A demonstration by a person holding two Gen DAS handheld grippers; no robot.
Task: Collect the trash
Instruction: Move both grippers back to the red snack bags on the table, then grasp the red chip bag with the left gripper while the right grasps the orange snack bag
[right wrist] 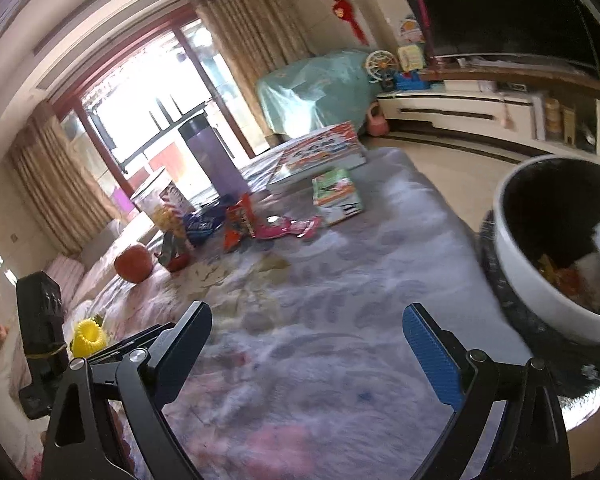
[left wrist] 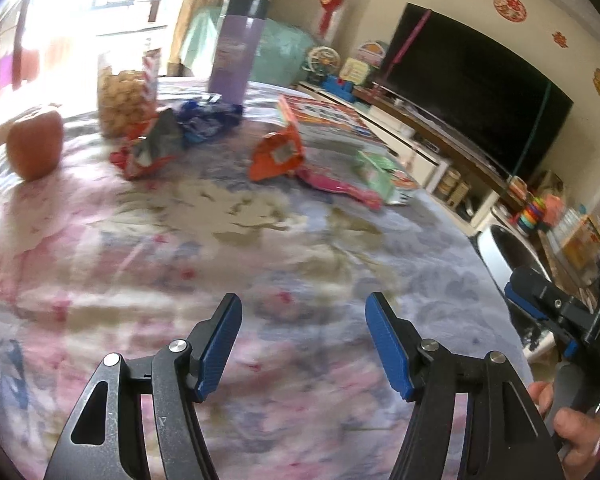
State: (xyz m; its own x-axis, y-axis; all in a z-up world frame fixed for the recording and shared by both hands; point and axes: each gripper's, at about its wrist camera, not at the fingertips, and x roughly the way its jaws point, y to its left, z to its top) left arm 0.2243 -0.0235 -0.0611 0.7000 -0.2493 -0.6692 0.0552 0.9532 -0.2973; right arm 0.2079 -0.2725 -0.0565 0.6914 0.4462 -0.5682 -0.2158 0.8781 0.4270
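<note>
2 crumpled wrappers [left wrist: 278, 154], orange, red-grey [left wrist: 152, 148]

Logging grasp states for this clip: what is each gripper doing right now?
Left gripper: open, holding nothing.
Right gripper: open, holding nothing.

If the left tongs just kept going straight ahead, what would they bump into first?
Probably the orange wrapper. The left tongs are open and empty above the flowery tablecloth, with nothing between them and that wrapper. The pink wrapper lies just to its right, and depth is hard to judge.
</note>
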